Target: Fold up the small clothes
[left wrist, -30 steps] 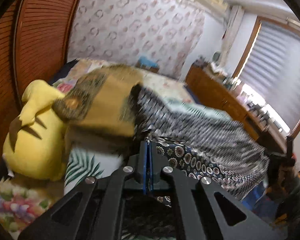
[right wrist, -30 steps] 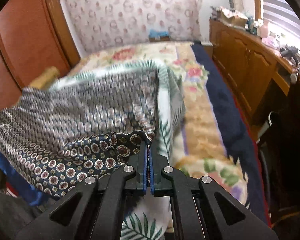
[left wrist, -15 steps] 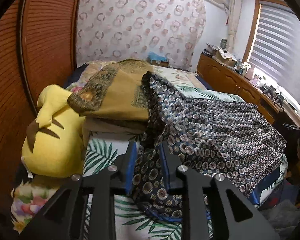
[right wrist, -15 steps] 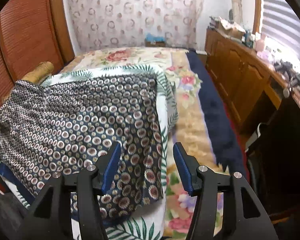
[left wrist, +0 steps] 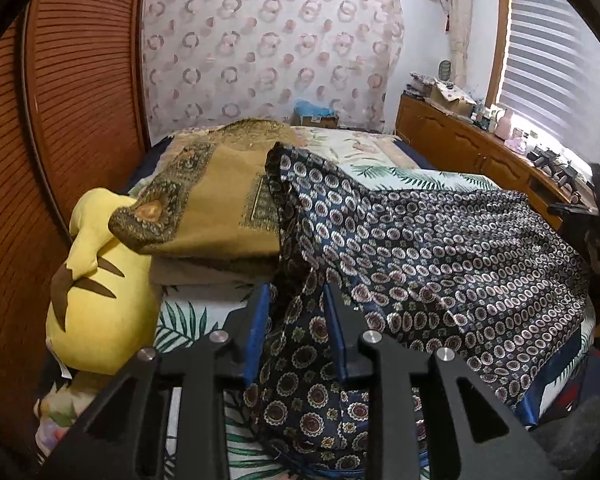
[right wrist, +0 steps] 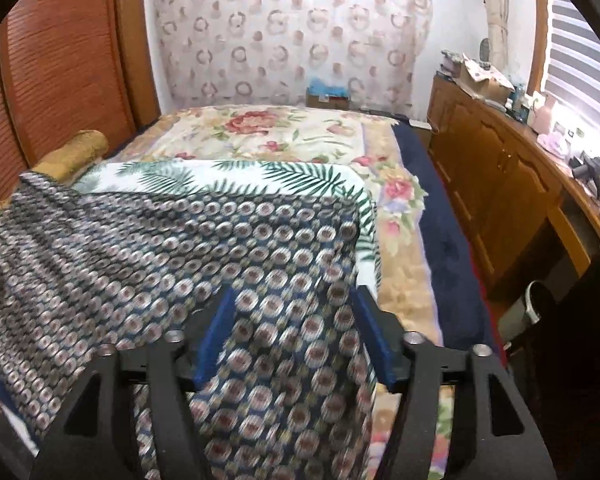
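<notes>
A dark blue garment with a ring-and-medallion print [left wrist: 440, 248] lies spread over the near end of the bed; it also fills the lower left of the right wrist view [right wrist: 188, 248]. Its left edge rides up against a folded mustard cloth [left wrist: 220, 200]. My left gripper [left wrist: 296, 292] is open, its blue-padded fingers [left wrist: 260, 320] either side of a hanging fold of the garment without pinching it. My right gripper [right wrist: 290, 300] is open wide over the garment's right corner, fingers [right wrist: 370, 332] apart from the cloth.
A yellow plush toy [left wrist: 96, 292] sits at the left beside the mustard stack. A palm-leaf sheet [right wrist: 228, 176] and floral blanket [right wrist: 300, 132] cover the bed. A wooden cabinet [right wrist: 500, 184] runs along the right, a slatted wooden wardrobe [left wrist: 60, 120] along the left.
Both grippers were shut on the garment's corners and holding it up; they have opened, and the garment now lies spread on the bed. The right jaws have widened further.
</notes>
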The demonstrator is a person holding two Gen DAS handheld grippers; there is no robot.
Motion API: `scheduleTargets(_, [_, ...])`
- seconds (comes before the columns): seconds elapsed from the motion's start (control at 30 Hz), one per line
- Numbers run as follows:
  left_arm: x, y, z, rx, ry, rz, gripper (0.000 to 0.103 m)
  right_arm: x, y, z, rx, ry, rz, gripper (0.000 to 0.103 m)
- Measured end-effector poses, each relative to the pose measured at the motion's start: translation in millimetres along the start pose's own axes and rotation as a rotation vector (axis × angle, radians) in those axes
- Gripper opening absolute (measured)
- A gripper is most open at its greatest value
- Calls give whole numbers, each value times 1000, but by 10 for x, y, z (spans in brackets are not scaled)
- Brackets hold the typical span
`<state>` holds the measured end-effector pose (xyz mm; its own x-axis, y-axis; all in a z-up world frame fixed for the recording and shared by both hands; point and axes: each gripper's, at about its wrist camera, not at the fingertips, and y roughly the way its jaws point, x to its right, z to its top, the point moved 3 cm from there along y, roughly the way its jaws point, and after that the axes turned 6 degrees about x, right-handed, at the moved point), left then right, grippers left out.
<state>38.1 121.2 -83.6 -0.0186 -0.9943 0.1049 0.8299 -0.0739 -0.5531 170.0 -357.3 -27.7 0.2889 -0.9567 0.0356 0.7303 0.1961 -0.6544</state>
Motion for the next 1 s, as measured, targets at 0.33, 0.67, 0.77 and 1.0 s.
scheduleTargets(0.33, [-26, 85, -192, -26, -39, -7, 29, 357, 837, 325, -98, 97, -60, 68])
scheduleTargets(0.67, [-53, 65, -250, -22, -64, -14, 30, 374, 1206, 317, -124, 104, -55, 9])
scheduleTargets(0.77, [-69, 76, -265, -23, -71, -9, 30, 487, 1105, 424, -29, 179, -92, 4])
scheduleTargets(1.0, [-73, 96, -334, -36, -78, -22, 30, 593, 1083, 601, -4, 231, -205, 5])
